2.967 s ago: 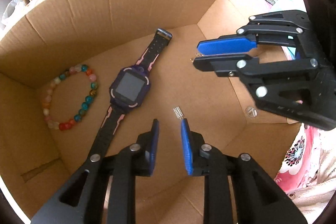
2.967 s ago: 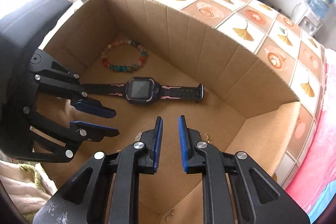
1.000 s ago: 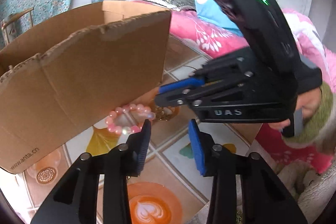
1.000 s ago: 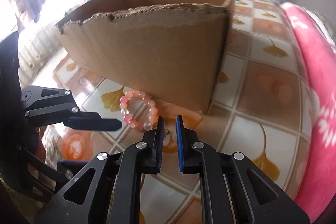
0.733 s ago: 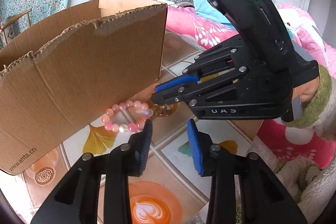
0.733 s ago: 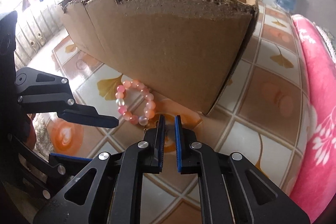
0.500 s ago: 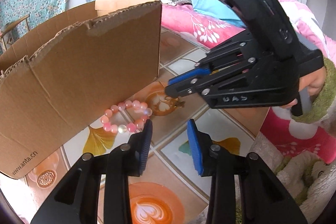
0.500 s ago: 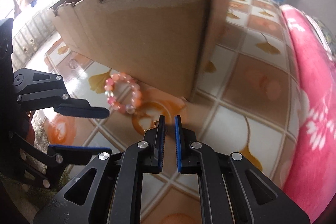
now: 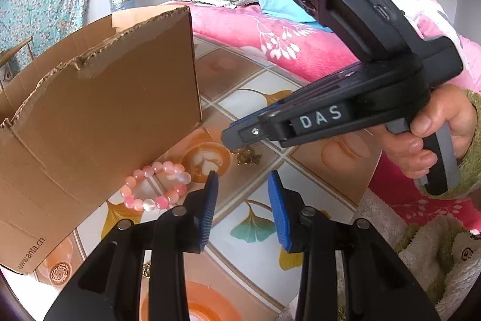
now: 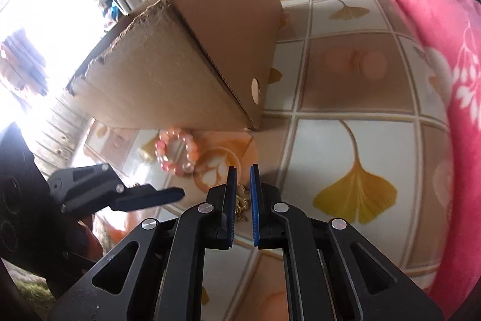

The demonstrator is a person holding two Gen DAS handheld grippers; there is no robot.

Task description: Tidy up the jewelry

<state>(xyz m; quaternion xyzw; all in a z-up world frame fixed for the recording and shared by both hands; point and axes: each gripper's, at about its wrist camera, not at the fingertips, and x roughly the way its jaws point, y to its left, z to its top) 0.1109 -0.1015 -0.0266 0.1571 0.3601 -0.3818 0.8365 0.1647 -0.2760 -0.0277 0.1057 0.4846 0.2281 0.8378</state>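
My right gripper (image 10: pixel 243 170) is shut on a small gold ornament (image 10: pixel 241 202) that hangs under its pads just above the tabletop. The left wrist view shows that ornament (image 9: pixel 248 157) below the right gripper (image 9: pixel 228 137) from the side. A pink bead bracelet (image 9: pixel 156 188) lies on the table against the outside of the cardboard box (image 9: pixel 105 110), left of the ornament. My left gripper (image 9: pixel 242 179) stands open near the bracelet with nothing between its pads. The right wrist view also shows the bracelet (image 10: pixel 177 154) and the box (image 10: pixel 186 74).
The tablecloth (image 9: pixel 255 230) has ginkgo-leaf and coffee-cup squares. A pink floral quilt (image 10: pixel 436 20) runs along the right side. A person's hand (image 9: pixel 436 125) grips the right tool's handle. A fluffy beige cloth (image 9: pixel 421 245) lies at lower right.
Three seconds ago both grippers were inside the box over a watch and a beaded bracelet. Over the last second the right gripper rolled and slid right, away from the pink bracelet, carrying the ornament.
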